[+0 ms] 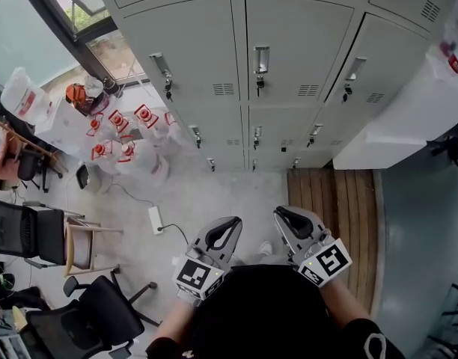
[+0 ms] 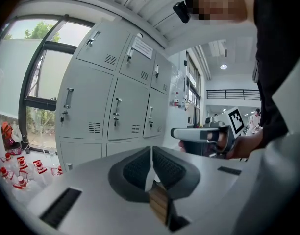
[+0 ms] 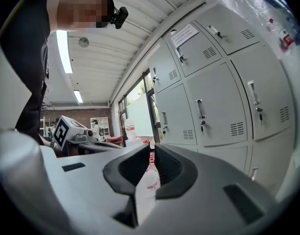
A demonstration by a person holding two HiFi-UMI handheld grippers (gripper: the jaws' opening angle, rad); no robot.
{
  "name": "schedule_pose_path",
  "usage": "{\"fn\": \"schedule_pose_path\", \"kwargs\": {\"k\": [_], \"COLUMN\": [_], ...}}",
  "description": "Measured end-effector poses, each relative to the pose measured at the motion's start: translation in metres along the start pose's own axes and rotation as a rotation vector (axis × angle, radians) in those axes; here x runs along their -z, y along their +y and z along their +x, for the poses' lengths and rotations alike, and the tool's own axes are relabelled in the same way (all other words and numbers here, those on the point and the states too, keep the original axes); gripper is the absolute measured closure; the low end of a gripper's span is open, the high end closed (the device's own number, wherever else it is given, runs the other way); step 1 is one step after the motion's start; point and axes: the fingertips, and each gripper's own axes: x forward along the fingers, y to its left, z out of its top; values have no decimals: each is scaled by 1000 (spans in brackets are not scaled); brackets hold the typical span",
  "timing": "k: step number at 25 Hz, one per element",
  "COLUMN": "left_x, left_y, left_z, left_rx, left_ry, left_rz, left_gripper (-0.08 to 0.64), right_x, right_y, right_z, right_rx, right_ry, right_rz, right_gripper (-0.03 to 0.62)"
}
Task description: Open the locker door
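A bank of grey lockers [image 1: 289,43] fills the wall ahead, every door closed. Each door has a chrome handle, such as the middle one [image 1: 260,60], with a small keyhole below it. Both grippers are low in the head view, well back from the doors and side by side. My left gripper [image 1: 229,224] is shut with nothing in it, its pads meeting at the tips [image 2: 151,151]. My right gripper [image 1: 284,214] is also shut and empty [image 3: 153,152]. The lockers [image 2: 115,111] stand beyond the left jaws, and more doors [image 3: 213,106] lie right of the right jaws.
Water bottles with red labels [image 1: 120,137] are clustered on the floor by the window at left. A power strip [image 1: 155,219] lies on the floor; black office chairs [image 1: 102,313] stand lower left. A wooden slatted platform [image 1: 337,200] and a white cabinet [image 1: 416,111] are on the right.
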Motion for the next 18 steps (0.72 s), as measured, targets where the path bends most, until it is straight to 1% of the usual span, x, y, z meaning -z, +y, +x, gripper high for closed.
{"fn": "schedule_pose_path", "kwargs": {"k": [4, 8, 13, 18], "left_x": [5, 11, 13, 7], "left_y": [-13, -14, 7, 44], "left_z": [22, 31, 36, 32], "left_rx": [-13, -25, -30, -14], "left_ry": [-3, 8, 8, -8], "left_rz": [-15, -34, -51, -60], "left_gripper": [532, 532, 532, 532], "right_x": [6, 14, 16, 17], "right_y": [-24, -32, -33, -27], "right_z": [-6, -3, 13, 48], "right_rx": [-9, -22, -28, -13], "right_ry": [7, 24, 41, 52], "right_rz": [33, 52, 53, 41], "right_gripper": [545, 545, 545, 545]}}
